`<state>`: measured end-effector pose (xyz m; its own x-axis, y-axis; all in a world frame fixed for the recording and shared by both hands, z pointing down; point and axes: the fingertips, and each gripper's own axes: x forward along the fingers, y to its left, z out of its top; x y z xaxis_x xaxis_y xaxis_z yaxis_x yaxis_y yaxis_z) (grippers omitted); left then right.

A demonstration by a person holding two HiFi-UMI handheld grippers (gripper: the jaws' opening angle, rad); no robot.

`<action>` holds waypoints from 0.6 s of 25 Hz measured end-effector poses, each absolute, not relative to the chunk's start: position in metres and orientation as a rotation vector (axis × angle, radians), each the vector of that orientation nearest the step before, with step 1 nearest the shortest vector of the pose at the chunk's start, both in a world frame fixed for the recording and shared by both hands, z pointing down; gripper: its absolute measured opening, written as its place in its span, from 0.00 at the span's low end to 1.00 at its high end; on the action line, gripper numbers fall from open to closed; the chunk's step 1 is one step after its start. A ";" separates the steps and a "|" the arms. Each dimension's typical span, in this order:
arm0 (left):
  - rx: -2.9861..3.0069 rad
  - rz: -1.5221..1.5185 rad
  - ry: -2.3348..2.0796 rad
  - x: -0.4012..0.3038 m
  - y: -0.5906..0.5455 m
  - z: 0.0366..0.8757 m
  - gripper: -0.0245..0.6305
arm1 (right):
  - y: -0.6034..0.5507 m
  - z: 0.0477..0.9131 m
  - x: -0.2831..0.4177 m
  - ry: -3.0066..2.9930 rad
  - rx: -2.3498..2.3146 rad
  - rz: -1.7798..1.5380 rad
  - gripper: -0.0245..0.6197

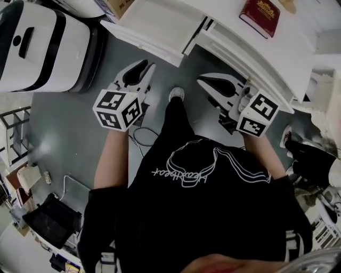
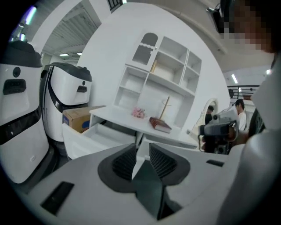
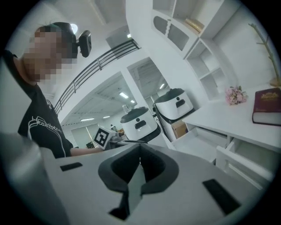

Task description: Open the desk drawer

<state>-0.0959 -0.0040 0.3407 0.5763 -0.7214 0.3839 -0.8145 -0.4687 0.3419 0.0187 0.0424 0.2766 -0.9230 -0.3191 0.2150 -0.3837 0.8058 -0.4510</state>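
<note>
- White rectangular drawer (image 1: 152, 29) is seen pulled well out from the left part of the white bench (image 1: 266, 53), with its front panel projecting over the grey floor (image 1: 69, 138).
- In the left gripper view the drawer (image 2: 99, 136) is shown ahead and to the left of the jaws. In the right gripper view it (image 3: 199, 140) is shown to the right of them.
- The left hand-held gripper (image 1: 143, 70) is held in the air in front of the drawer and apart from it. Its ribbed dark jaws are parted by a narrow gap, and nothing is gripped between them (image 2: 142, 149).
- The right hand-held gripper (image 1: 205, 80) is held beside the bench edge. Its jaws are brought together at the tips, and nothing is caught in them (image 3: 139, 147).
- A dark red hardback book (image 1: 259, 16) is laid flat on the bench top, right of the drawer.
- A small bunch of pink flowers (image 2: 139, 113) is placed on the bench just left of the book (image 2: 160, 125), below a white shelf unit (image 2: 164, 77) with open compartments.
- A brown cardboard box (image 2: 81, 118) is set on the floor behind the drawer, next to a white and black rounded machine (image 2: 68, 99).
- A black T-shirt with a white line drawing (image 1: 202, 181) is worn by the person holding both grippers.
</note>
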 end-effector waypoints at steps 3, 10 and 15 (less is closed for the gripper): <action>2.400 0.124 -1.175 -0.076 0.027 0.283 0.18 | 0.057 0.245 0.025 -2.927 0.556 0.696 0.05; 2.474 -0.001 -1.188 -0.046 0.080 0.195 0.07 | 0.087 0.185 0.049 -3.025 0.602 0.571 0.05; 2.583 0.047 -1.136 -0.021 0.101 0.165 0.04 | 0.102 0.155 0.060 -3.062 0.655 0.431 0.05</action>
<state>-0.0213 0.1015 0.1651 0.6835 -0.7130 0.1561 -0.7235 -0.6336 0.2742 0.0595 0.1019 0.1547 -0.9139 -0.4042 0.0380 -0.3990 0.8770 -0.2679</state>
